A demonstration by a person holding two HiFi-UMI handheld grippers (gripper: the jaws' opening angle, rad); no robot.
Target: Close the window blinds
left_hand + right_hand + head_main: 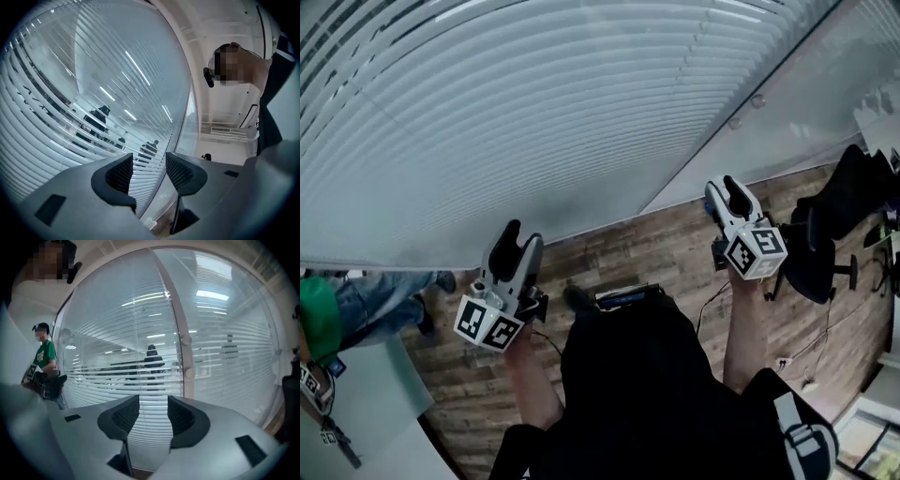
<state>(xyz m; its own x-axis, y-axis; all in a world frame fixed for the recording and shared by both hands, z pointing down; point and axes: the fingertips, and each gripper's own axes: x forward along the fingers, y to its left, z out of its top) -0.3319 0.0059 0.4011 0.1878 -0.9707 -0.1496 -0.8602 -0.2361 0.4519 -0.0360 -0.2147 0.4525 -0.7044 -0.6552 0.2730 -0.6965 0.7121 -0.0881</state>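
Note:
White slatted blinds (534, 112) hang over a glass wall in front of me. In the right gripper view the blinds (140, 371) show gaps between the slats, with dim figures visible through them, and a thin vertical line (136, 333) runs down them. My left gripper (521, 236) is held below the blinds' lower edge, open and empty, clear of the slats (56, 117). Further right, my right gripper (722, 185) points at the pale upright frame post (180, 333). Its jaws stand open with nothing between them (153, 411).
Two round knobs (757, 101) sit on the frame post (741, 112), with more glass to its right. A person in a green top (314, 323) stands at the left by a pale table (366, 394). A black office chair (825, 244) stands on the wooden floor (675, 253).

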